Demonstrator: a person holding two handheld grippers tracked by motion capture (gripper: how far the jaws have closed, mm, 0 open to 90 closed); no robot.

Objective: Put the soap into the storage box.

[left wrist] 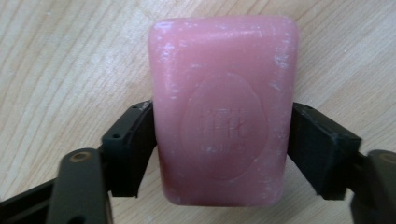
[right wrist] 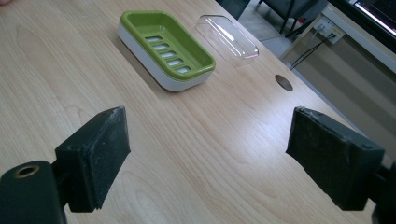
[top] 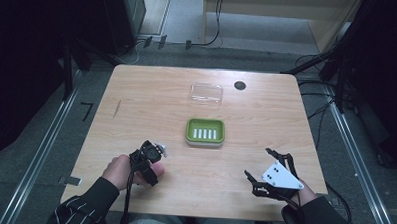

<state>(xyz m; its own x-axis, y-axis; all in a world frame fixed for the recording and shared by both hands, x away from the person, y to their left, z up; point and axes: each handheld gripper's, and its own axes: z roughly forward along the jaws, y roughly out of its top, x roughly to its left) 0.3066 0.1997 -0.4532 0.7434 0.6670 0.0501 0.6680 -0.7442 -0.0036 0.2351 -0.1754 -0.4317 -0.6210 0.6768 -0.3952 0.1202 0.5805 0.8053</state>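
Note:
A pink soap bar with an oval stamp lies on the wooden table. My left gripper is shut on it, one black pad pressed against each long side. In the high view the left gripper is at the table's front left, pointing down. A green soap dish with a slotted floor sits empty at the table's middle, and the dish lies ahead and left of my right gripper. My right gripper rests at the front right, and its jaws stand wide open over bare wood.
A clear plastic lid lies behind the dish, and the lid sits just right of it in the right gripper view. A dark round hole marks the table's far side. Cables and metal rails run along the floor around the table.

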